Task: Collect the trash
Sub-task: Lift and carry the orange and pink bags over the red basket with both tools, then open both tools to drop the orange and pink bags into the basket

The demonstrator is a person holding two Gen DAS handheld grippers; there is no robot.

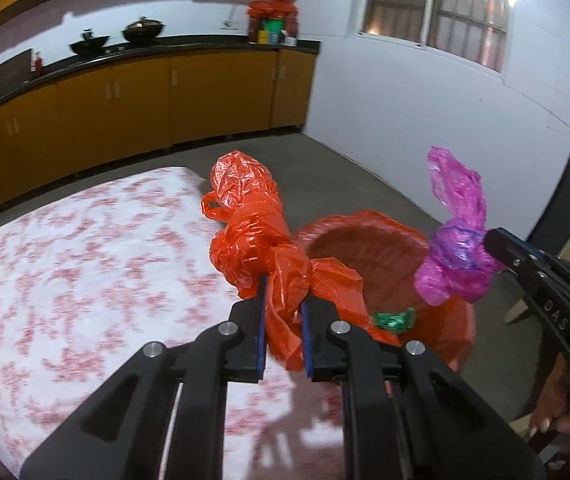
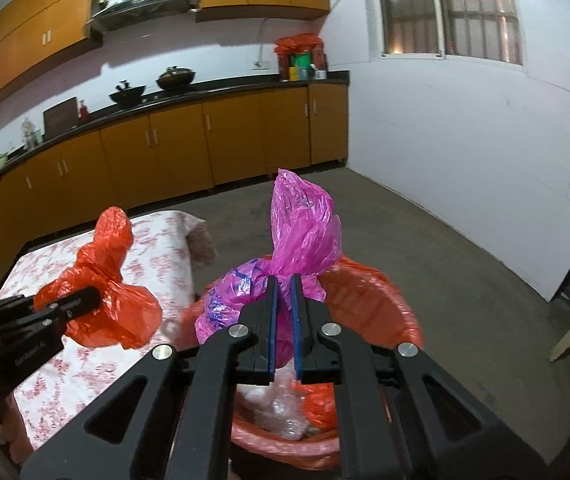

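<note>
1. The left gripper (image 1: 283,300) pinches a crumpled, knotted orange plastic bag (image 1: 253,224) between its blue-padded fingers (image 1: 262,328), with plastic bunched in the gap and a loose tail hanging below the pads.
2. In the left wrist view this orange bag is held up over the near right corner of the table, which is covered by a white cloth with a red flower print (image 1: 65,264); the bag's upper part rises towards the far side.
3. The right gripper (image 2: 284,292) is pressed onto a crumpled magenta plastic bag with blue printing (image 2: 301,232), its fingers almost together around the bag's gathered neck.
4. The magenta bag is held just above the mouth of a round bin lined with an orange plastic liner (image 2: 369,300), which stands on the grey floor (image 2: 445,248) just right of the table.
5. In the right wrist view, pale clear wrappers (image 2: 273,404) lie inside the bin, below the gripper.
6. In the left wrist view a small green shiny wrapper (image 1: 395,318) shows at the bin's near rim; whether it lies inside or on the liner I cannot tell.
7. On the far side, orange-brown kitchen cabinets (image 2: 221,140) run under a dark countertop carrying two dark woks (image 2: 153,84).
</note>
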